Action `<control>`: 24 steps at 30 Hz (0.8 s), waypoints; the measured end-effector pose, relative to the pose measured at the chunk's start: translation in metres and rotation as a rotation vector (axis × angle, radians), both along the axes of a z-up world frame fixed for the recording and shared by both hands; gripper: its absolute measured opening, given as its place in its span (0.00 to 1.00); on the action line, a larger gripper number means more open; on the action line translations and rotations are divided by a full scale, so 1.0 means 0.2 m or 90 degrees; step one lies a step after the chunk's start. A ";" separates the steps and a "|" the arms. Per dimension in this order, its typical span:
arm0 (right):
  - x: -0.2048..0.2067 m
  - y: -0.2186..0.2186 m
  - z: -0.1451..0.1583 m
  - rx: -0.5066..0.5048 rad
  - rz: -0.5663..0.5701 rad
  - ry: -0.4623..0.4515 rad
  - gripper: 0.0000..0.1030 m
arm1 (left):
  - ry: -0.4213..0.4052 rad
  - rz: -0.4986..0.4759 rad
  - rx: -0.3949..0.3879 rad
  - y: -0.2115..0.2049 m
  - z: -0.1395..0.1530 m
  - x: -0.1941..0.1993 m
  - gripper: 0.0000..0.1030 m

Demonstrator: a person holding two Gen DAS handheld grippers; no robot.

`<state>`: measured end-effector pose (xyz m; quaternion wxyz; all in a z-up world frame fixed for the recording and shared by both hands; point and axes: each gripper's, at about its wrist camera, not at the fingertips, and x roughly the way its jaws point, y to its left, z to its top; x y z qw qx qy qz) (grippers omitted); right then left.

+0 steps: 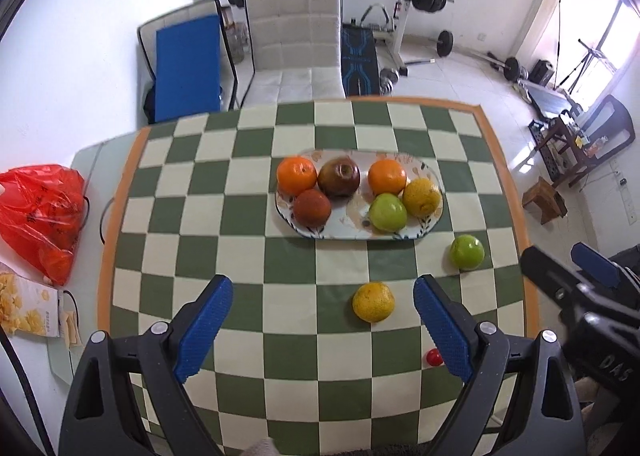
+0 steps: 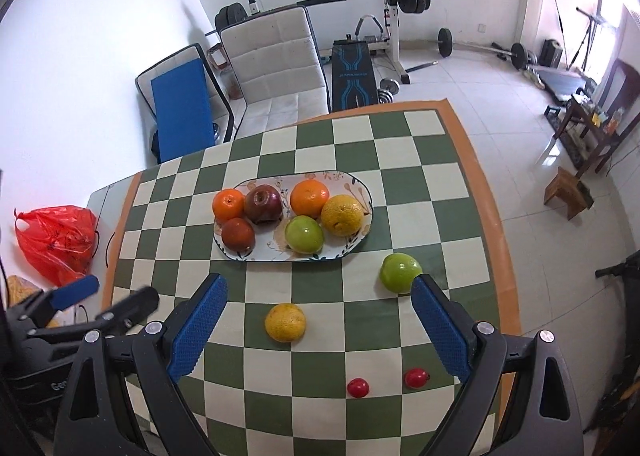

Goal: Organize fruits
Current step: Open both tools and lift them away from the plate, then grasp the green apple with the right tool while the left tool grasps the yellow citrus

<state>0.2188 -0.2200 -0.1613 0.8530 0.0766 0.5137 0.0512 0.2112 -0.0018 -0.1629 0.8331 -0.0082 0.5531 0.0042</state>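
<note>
An oval patterned plate (image 1: 344, 230) (image 2: 260, 252) on the checkered cloth holds several fruits: oranges, a dark red apple (image 1: 339, 177) (image 2: 263, 203), a green apple, a yellow citrus. Loose on the cloth lie a yellow citrus (image 1: 373, 301) (image 2: 285, 322), a green apple (image 1: 467, 252) (image 2: 400, 272) and two small red fruits (image 2: 358, 388) (image 2: 416, 378). My left gripper (image 1: 323, 326) hangs open above the near cloth, the yellow citrus just ahead between its fingers. My right gripper (image 2: 318, 326) is open too, its right fingertip (image 2: 426, 288) overlapping the green apple. Each gripper shows at the other view's edge.
A red plastic bag (image 1: 40, 212) (image 2: 58, 240) and a snack box (image 1: 28, 308) lie left of the cloth. A white padded chair (image 1: 294, 44) stands behind the table, with a weight bench and barbells beyond. The table's right edge (image 1: 516, 216) drops to tiled floor.
</note>
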 end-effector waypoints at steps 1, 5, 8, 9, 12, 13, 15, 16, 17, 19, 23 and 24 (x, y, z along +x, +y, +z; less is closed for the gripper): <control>0.02 -0.02 -0.03 -0.001 -0.004 0.007 0.93 | 0.016 0.001 -0.008 0.00 -0.04 0.02 0.97; 0.11 -0.14 -0.21 0.005 -0.032 0.058 0.93 | 0.076 0.014 -0.021 -0.01 -0.24 0.08 0.97; 0.19 -0.24 -0.39 0.017 -0.056 0.109 0.93 | 0.134 0.021 -0.027 -0.03 -0.42 0.12 0.97; 0.22 -0.27 -0.46 0.028 -0.064 0.128 0.93 | 0.153 0.025 -0.034 -0.04 -0.47 0.13 0.97; 0.33 -0.36 -0.68 0.048 -0.092 0.180 0.93 | 0.202 0.028 -0.045 -0.09 -0.63 0.19 0.97; 0.35 -0.38 -0.73 0.051 -0.099 0.191 0.92 | 0.215 0.023 -0.043 -0.12 -0.68 0.21 0.97; 0.41 -0.42 -0.83 0.056 -0.107 0.214 0.92 | 0.247 0.011 -0.036 -0.17 -0.80 0.25 0.97; 0.44 -0.44 -0.90 0.057 -0.109 0.231 0.92 | 0.266 0.001 -0.036 -0.21 -0.86 0.27 0.97; 0.47 -0.45 -0.96 0.058 -0.110 0.243 0.92 | 0.283 -0.008 -0.032 -0.24 -0.91 0.29 0.97; 0.52 -0.45 -1.04 0.055 -0.106 0.263 0.89 | 0.308 -0.025 -0.023 -0.28 -1.01 0.31 0.97; 0.60 -0.45 -1.18 0.058 -0.090 0.289 0.80 | 0.326 -0.055 -0.005 -0.35 -1.12 0.34 0.74; 0.61 -0.44 -1.20 0.058 -0.086 0.292 0.77 | 0.329 -0.062 0.000 -0.36 -1.14 0.33 0.61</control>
